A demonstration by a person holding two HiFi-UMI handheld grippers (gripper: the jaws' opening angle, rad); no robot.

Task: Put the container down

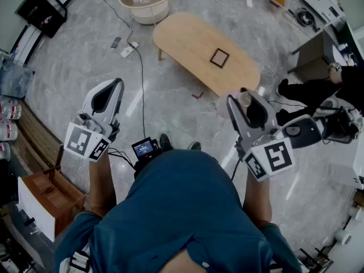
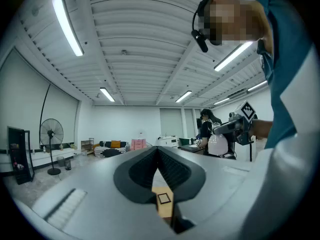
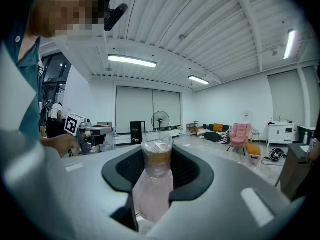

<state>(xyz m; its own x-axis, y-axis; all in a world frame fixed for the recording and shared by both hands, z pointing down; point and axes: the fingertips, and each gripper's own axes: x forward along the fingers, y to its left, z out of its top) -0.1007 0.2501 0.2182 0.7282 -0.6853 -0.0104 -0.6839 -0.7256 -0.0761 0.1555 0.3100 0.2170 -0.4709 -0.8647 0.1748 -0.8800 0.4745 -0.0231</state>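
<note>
Right gripper (image 1: 243,99) clamped on 1 clear container (image 3: 157,166), held in the air just off the oval table's (image 1: 187,41) near end, left gripper (image 1: 114,85) closed, empty.

The container (image 3: 155,194) had its base hidden behind the right gripper (image 3: 158,156); what lay in the tub (image 1: 147,10) was too small to tell.

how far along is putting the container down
Done: the container is gripped in the right tongs. In hand: it is held up in the air, near the end of the wooden table. Left: lower it onto a surface and open the tongs. The left tongs are shut and empty.
</note>
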